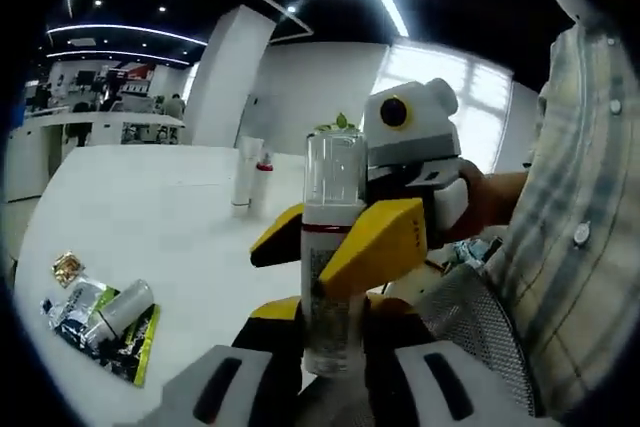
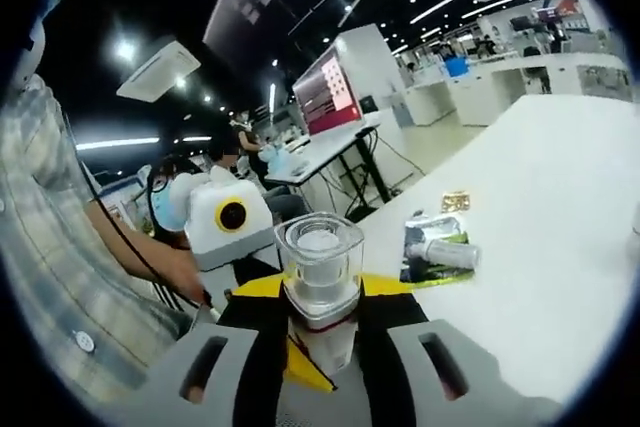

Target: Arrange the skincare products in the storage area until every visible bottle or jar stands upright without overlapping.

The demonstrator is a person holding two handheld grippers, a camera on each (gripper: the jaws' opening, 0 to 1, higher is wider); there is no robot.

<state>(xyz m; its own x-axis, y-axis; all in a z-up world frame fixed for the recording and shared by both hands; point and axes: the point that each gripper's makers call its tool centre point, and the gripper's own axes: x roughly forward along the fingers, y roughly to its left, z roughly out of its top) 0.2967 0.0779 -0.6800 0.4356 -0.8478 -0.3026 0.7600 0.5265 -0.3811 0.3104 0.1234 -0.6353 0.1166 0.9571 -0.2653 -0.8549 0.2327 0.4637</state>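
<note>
Both tools are closed on one tall clear plastic bottle with a square transparent cap and a red band: the left gripper clamps its lower body while the right gripper, with its yellow jaws, pinches it just under the band, probably a handover in the air above the white table. A white tube with a red cap stands upright farther back, well apart from the green and black sachets with a small tube lying flat near the edge, probably still to be stood up

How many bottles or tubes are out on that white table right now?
4: a clear-capped bottle gripped between both grippers, two tubes standing far back, one tube lying on packets. Others may be hidden.
</note>
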